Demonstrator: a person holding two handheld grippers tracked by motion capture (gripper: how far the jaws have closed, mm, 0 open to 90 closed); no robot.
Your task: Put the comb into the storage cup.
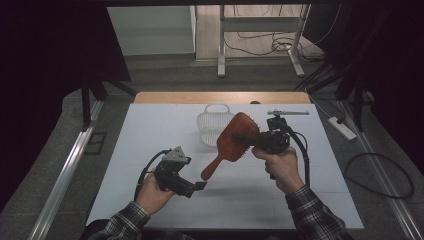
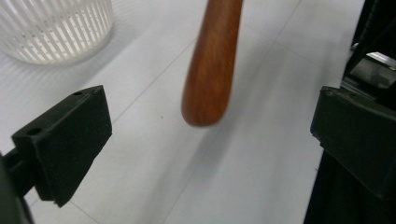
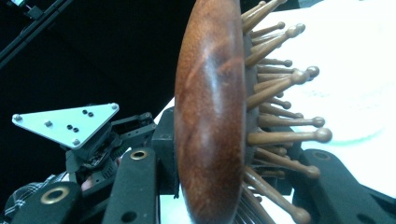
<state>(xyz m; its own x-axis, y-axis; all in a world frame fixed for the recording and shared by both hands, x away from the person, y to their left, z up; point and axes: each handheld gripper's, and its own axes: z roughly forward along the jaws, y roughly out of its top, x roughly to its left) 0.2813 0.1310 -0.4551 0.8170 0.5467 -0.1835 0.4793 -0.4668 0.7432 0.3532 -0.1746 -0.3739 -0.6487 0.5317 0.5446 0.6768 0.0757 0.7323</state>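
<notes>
A wooden hairbrush (image 1: 235,137) with a red-brown back hangs tilted above the white table (image 1: 160,130), handle down and to the left. My right gripper (image 1: 246,138) is shut on its oval head; the right gripper view has the head (image 3: 210,116) edge-on between the jaws of that gripper (image 3: 233,196), wooden bristles pointing right. My left gripper (image 1: 195,175) stands open just beside the handle's tip. In the left gripper view the rounded handle end (image 2: 212,65) hangs ahead of the wide-apart jaws of this gripper (image 2: 212,140), touching neither pad.
A white slatted basket (image 1: 214,125) stands behind the brush near the table's far middle; its lower wall (image 2: 56,28) appears in the left gripper view. A power strip (image 1: 342,127) and cables lie on the floor to the right. A desk frame (image 1: 260,45) stands beyond the table.
</notes>
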